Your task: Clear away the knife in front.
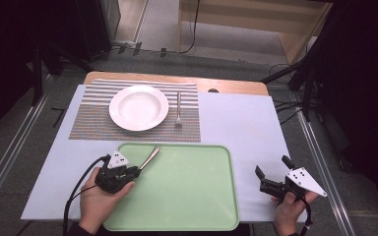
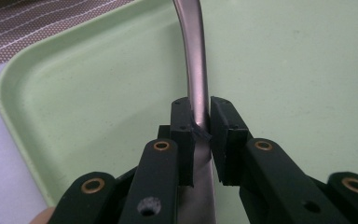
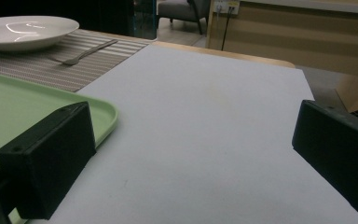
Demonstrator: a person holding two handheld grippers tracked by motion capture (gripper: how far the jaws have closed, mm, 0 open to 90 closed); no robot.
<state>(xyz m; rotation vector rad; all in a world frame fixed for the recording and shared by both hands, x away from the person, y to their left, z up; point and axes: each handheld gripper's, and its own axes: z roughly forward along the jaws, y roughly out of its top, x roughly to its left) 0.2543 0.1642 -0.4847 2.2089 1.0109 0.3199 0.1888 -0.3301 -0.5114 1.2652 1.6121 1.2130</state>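
Hard to tell which piece of cutlery sits in the left gripper [image 1: 137, 171]: only a shiny metal handle [image 2: 196, 70] to see, its far end cut off at the top of the left gripper view, its near end hidden under the black jaws. Jaws nearly shut, pinching that handle from both sides. Below it, the green tray [image 1: 187, 196], with the handle pointing up and away over the tray's far left corner.

Over to the right, past the tray's edge, the right gripper [image 1: 265, 178] resting above the pale blue table cover [image 1: 236, 123]. Jaws wide apart, holding nothing, touching nothing.

Farther off, beyond the tray, a striped placemat [image 1: 91, 118]. On it a white plate [image 1: 139, 107], and just to the plate's right a fork [image 1: 178, 109], lying flat, not touching the plate.
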